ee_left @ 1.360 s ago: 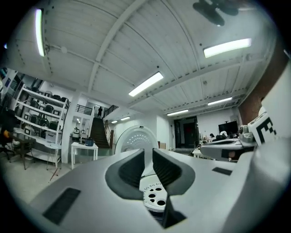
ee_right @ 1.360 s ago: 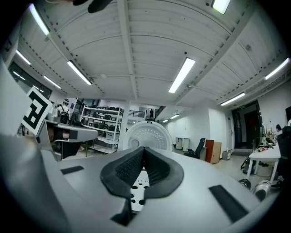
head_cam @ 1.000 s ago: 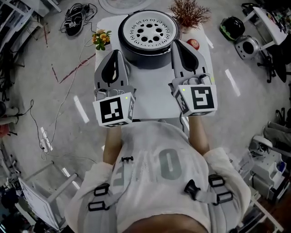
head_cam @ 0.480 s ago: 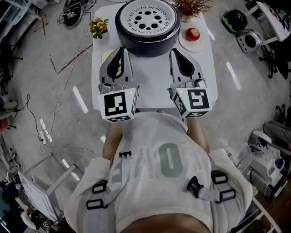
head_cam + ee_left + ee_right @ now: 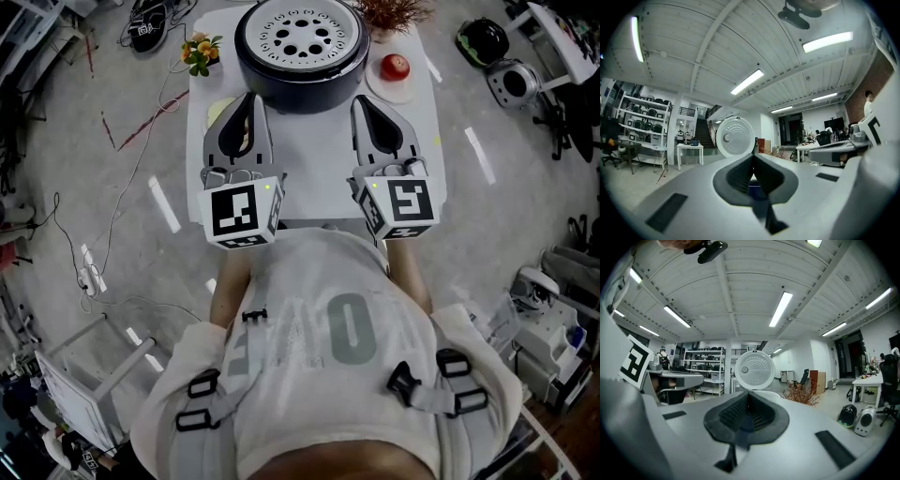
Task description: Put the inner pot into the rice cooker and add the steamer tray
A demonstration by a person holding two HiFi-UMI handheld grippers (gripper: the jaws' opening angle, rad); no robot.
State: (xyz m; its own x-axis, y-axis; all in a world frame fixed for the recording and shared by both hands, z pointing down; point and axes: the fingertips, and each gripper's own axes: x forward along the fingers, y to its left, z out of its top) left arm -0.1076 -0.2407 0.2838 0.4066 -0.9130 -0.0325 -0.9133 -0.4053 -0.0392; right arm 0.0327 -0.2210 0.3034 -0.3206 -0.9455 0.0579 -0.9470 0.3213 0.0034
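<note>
The black rice cooker stands at the far end of the white table. The white steamer tray with round holes lies in its top. Its open lid stands upright, seen in the left gripper view and the right gripper view. My left gripper and right gripper point level at the cooker from just in front of it, side by side. Both are shut and hold nothing. The left gripper's jaws meet, and so do the right gripper's. The inner pot is hidden under the tray.
A small pot of flowers stands at the table's left corner. At the right are a red apple on a plate and a dried plant. A pale yellow object lies beside the left gripper. Cables and cookers lie on the floor.
Both grippers drew back from the cooker's sides and sank a little toward the table. They stayed shut. The tray and cooker have not moved.
</note>
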